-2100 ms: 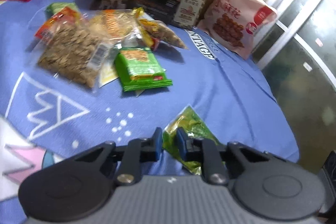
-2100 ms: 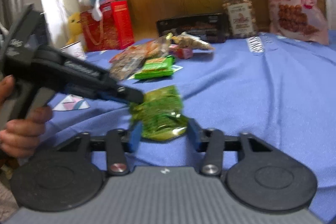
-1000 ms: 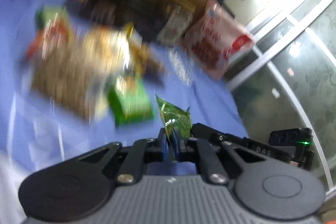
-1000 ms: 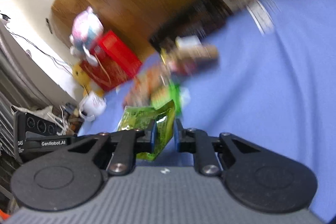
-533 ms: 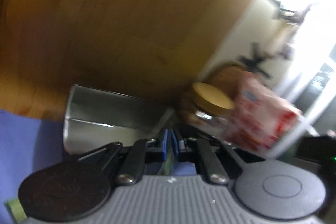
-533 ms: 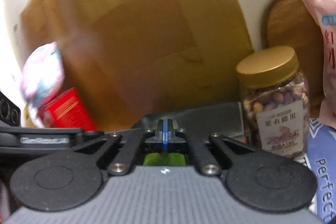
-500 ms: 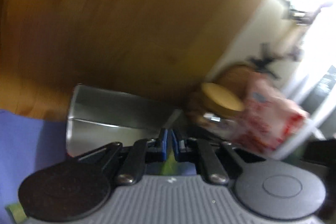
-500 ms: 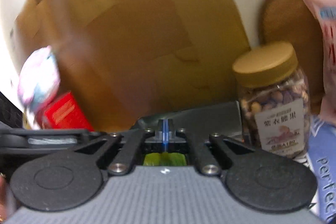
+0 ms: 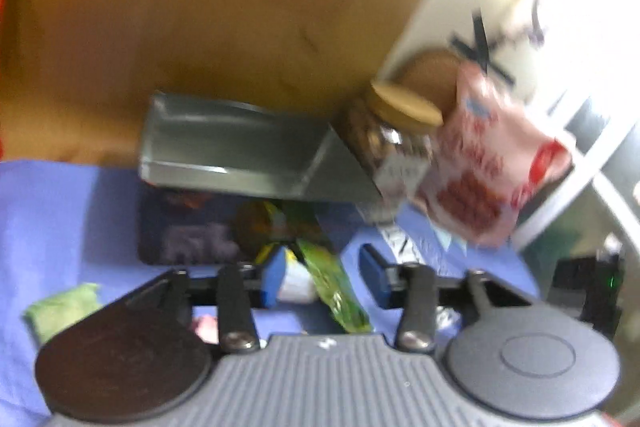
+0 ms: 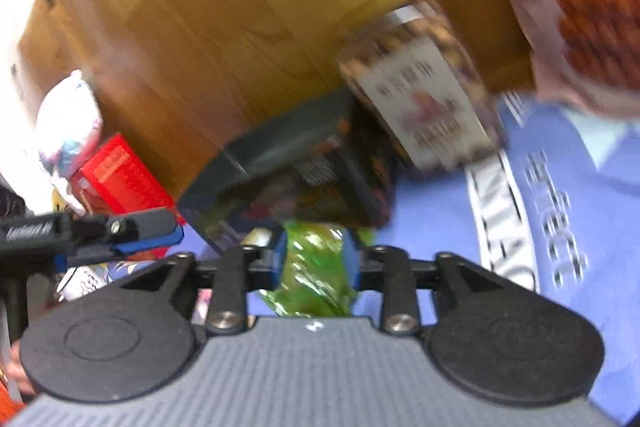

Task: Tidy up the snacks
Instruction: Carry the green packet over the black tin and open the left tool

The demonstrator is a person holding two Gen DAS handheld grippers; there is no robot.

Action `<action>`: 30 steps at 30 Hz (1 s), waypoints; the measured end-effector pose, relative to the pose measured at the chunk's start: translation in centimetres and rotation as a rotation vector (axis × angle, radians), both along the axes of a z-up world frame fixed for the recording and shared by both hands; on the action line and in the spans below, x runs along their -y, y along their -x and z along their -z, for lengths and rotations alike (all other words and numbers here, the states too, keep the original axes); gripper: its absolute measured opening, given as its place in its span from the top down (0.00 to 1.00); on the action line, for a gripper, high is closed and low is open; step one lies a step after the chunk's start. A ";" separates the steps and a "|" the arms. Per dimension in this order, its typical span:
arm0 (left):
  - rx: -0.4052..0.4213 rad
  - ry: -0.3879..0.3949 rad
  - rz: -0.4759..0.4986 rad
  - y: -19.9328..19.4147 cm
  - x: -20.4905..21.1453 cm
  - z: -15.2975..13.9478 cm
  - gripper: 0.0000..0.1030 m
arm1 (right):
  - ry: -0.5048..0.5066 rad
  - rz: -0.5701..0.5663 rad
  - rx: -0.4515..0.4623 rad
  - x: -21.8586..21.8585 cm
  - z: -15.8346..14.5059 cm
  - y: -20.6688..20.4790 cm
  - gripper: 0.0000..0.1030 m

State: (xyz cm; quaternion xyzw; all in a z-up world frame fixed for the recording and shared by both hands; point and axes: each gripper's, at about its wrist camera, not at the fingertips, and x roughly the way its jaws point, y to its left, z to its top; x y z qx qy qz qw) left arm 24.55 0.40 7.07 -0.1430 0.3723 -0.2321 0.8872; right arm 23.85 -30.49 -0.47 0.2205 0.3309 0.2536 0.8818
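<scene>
Half a second earlier both grippers pinched the green snack packet (image 10: 316, 267) shut; now the left gripper (image 9: 322, 277) had sprung open, the packet loose between its fingers. The right gripper (image 10: 316, 257) looked parted too, though blur leaves doubt. At lower centre, the packet lay against the dark snack box (image 9: 188, 227), probably delivered.

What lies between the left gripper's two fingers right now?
In the left wrist view, the green packet stands edge-on in the gap of the left gripper, touching neither pad; blue cloth lies behind.
</scene>
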 end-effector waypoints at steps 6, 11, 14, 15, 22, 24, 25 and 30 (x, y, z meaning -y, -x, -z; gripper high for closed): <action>-0.135 0.022 0.040 -0.6 3.6 2.8 0.57 | -0.010 -0.044 -0.049 -0.7 1.1 -0.4 0.54; -0.196 -0.027 0.002 -2.0 4.4 4.9 0.85 | -0.079 -0.050 -0.133 -1.3 3.0 -1.4 0.67; -0.258 0.068 -0.024 -2.9 3.5 6.0 0.86 | -0.120 -0.045 -0.154 -1.0 3.4 -1.5 0.73; -0.274 0.099 -0.029 -2.9 3.1 6.1 0.87 | -0.140 -0.048 -0.166 -0.8 3.5 -1.4 0.75; -0.163 0.195 -0.022 -0.3 1.5 2.0 0.88 | -0.269 -0.056 -0.086 0.1 1.3 1.2 0.77; -0.098 0.213 -0.019 0.0 1.0 -0.3 0.88 | -0.269 -0.051 -0.014 -0.4 -1.0 1.7 0.76; -0.069 0.209 -0.022 0.0 0.6 -1.3 0.88 | -0.263 -0.047 0.019 -0.8 -2.0 1.6 0.76; 0.032 0.161 -0.088 -3.9 -0.4 -3.9 0.87 | -0.187 -0.025 0.122 -4.2 -5.6 -2.4 0.73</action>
